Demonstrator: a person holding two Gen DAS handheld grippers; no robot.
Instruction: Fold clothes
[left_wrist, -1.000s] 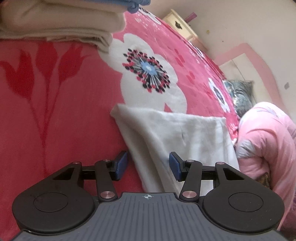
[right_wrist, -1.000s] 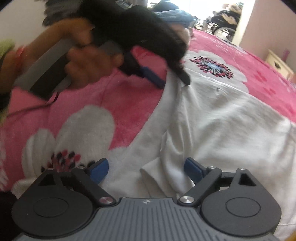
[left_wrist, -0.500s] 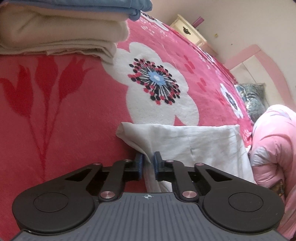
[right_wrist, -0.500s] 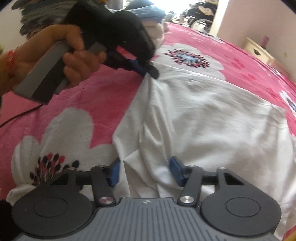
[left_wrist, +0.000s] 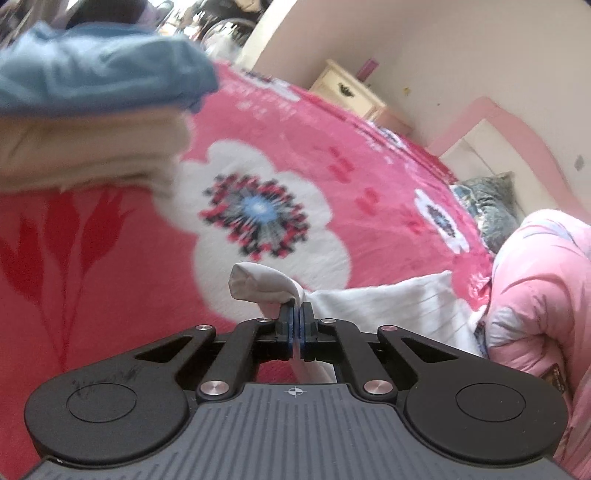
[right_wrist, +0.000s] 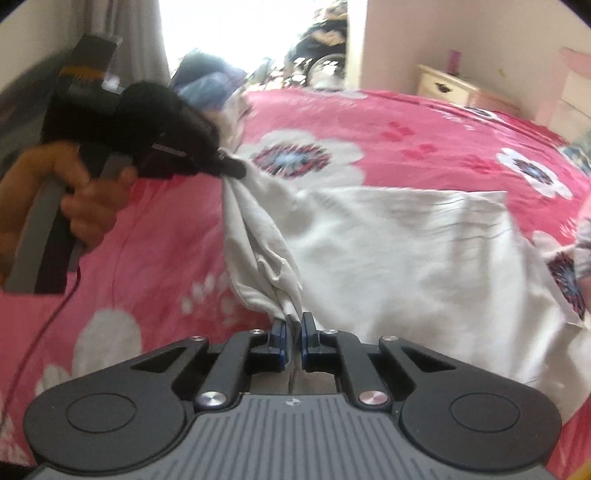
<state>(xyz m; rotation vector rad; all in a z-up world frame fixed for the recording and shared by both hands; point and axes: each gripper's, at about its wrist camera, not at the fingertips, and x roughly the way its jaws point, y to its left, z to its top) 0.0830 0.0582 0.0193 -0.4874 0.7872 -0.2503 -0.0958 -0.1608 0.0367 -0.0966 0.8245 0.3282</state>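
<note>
Left gripper (left_wrist: 297, 314) is clenched on the white garment (right_wrist: 388, 251); right gripper (right_wrist: 293, 328), closing on its bunched edge, might slip under tension.

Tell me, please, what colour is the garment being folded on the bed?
White garment, plain; it shows best in the right wrist view.

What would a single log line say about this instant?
task: fold clothes | left gripper: shut on white garment | right gripper: closing on same garment's edge | garment: partly lifted off pink floral blanket
</note>
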